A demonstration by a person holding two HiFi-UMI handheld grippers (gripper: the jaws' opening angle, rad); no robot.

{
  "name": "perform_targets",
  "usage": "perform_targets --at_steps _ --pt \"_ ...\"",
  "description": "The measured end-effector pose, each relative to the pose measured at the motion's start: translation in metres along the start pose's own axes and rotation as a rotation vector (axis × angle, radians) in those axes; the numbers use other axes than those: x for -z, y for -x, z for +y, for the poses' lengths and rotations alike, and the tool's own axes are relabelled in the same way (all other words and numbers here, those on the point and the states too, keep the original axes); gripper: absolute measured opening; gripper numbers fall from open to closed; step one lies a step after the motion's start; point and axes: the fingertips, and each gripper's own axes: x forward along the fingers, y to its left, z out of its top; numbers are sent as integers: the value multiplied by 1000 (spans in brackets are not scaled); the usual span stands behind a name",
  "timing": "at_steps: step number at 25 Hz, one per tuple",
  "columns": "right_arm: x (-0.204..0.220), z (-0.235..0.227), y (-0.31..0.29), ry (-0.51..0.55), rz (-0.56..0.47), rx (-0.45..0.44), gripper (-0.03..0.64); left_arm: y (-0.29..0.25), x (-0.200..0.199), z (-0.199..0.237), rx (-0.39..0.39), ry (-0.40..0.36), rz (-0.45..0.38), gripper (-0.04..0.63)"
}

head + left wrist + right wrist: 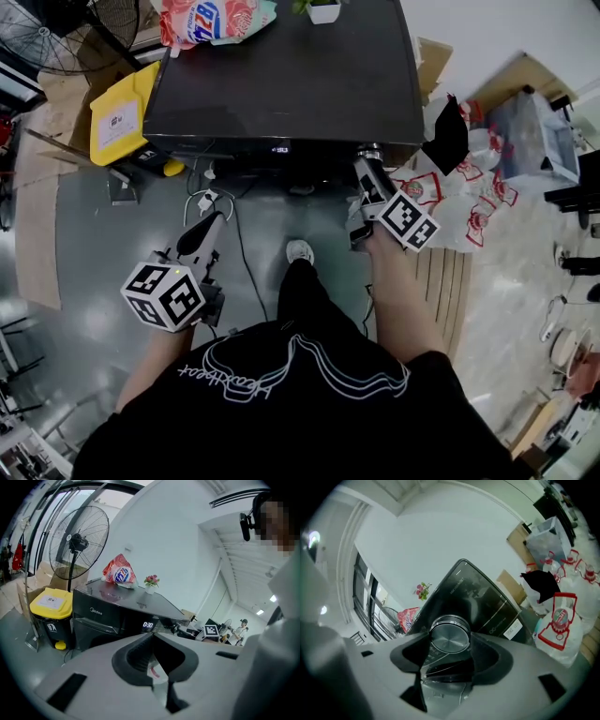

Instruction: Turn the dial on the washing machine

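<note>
Grips the silver dial [450, 637] of the washing machine [281, 84] with the right hand-held gripper [367, 161], spread wide and closed on the dial's rim from both sides. Finds that dial at the front right corner of the dark machine, just right of centre in the upper half of the head view and near the middle of the right gripper view.

Holds the left hand-held gripper [214, 223] at lower left of the head view, well apart from the machine and above the grey floor [94, 244], pinched together with nothing in it. Stands facing the machine's front, with one white shoe [299, 251] on the floor at mid-frame. Reads 0:30 on the lit display [147, 625] along the machine's front edge.

Carries on the machine's top, at the upper edge of the head view, a red-and-white detergent bag [211, 19] lying on its side and a small white pot [323, 12] with pink flowers in it. Shows a yellow bin [117, 117] just left of the machine, lid down, contents out of sight. Shows white plastic bags [487, 202] with red print heaped on the floor at right, touching one another, contents impossible to tell. Places a black standing fan [70, 33] in the upper left corner, beyond the bin.
</note>
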Motion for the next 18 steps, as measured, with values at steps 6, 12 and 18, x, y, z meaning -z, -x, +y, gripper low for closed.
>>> perform_targets --at_steps 6,12,18 --pt "0 -1 1 -78 -11 -19 279 0 -3 0 2 -12 -8 11" --pt "1 -1 1 -246 -37 -75 279 -1 -5 4 9 -11 -7 11" --pt "3 -7 3 -468 -44 -130 278 -3 1 5 4 -3 7 11"
